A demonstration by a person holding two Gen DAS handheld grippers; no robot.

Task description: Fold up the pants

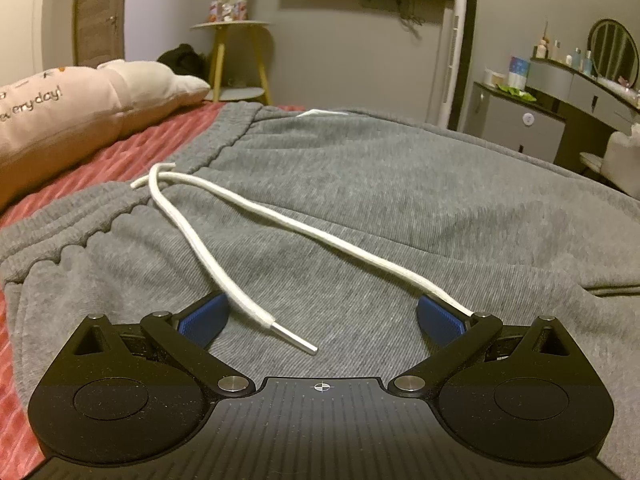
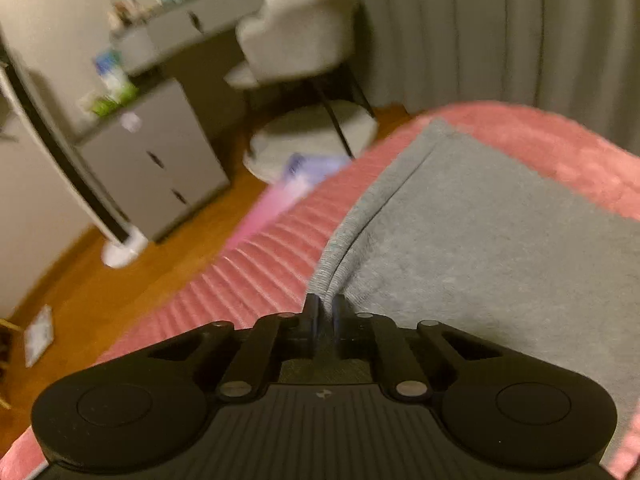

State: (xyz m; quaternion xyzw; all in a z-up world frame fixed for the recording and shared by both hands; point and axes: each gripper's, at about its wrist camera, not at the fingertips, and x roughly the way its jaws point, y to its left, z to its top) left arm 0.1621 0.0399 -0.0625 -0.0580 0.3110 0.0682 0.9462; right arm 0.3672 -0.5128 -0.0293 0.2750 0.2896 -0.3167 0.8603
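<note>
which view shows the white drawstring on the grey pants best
The left wrist view: the white drawstring lies in full across the grey sweatpants, both cords and one metal tip sharp. The right wrist view shows none of it, only a blurred pants edge.

i count one pair of grey pants [image 1: 360,184], two white drawstring ends [image 1: 224,256], one pink pillow [image 1: 60,112], one chair [image 2: 300,36].
</note>
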